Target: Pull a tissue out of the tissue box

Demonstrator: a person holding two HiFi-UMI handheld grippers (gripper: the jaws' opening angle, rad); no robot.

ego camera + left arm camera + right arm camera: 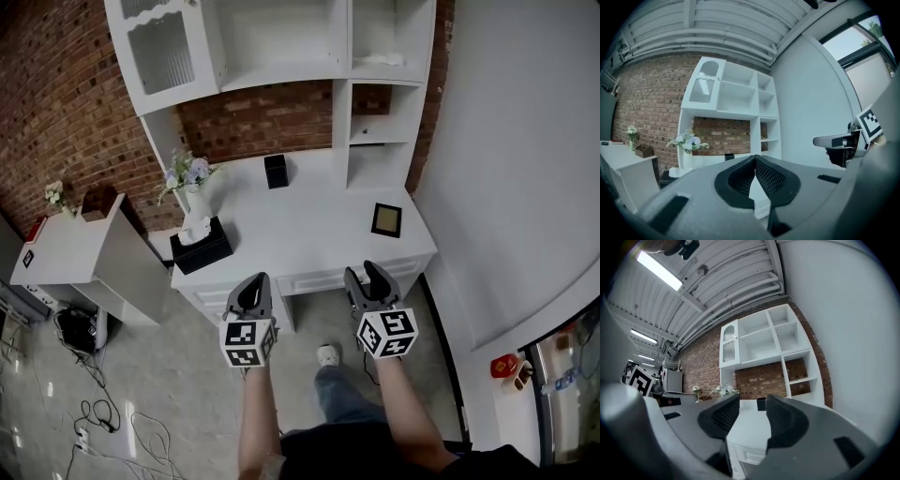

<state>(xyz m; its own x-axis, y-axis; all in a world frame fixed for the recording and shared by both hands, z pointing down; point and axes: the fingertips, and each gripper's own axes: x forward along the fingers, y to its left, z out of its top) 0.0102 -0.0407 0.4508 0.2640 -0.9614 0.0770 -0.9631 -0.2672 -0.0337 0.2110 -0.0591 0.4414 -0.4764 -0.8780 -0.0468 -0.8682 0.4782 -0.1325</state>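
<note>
Tissue box [204, 253] sits at the desk's [319, 225] front-left corner, long axis approx. along the front edge, white tissue [194, 230] sticking up from the top. Both grippers hang short of the desk front, nothing in either. Left gripper [251, 286] has tips together; right gripper [370, 279] is moderately apart. Box lies fwd and left of the left gripper, which is clearly nearer, so prob. its reach.

matt black tissue box [202, 253], soft white paper tissue [194, 231], smooth white-painted desk [309, 225], rough red brick wall [56, 112].
</note>
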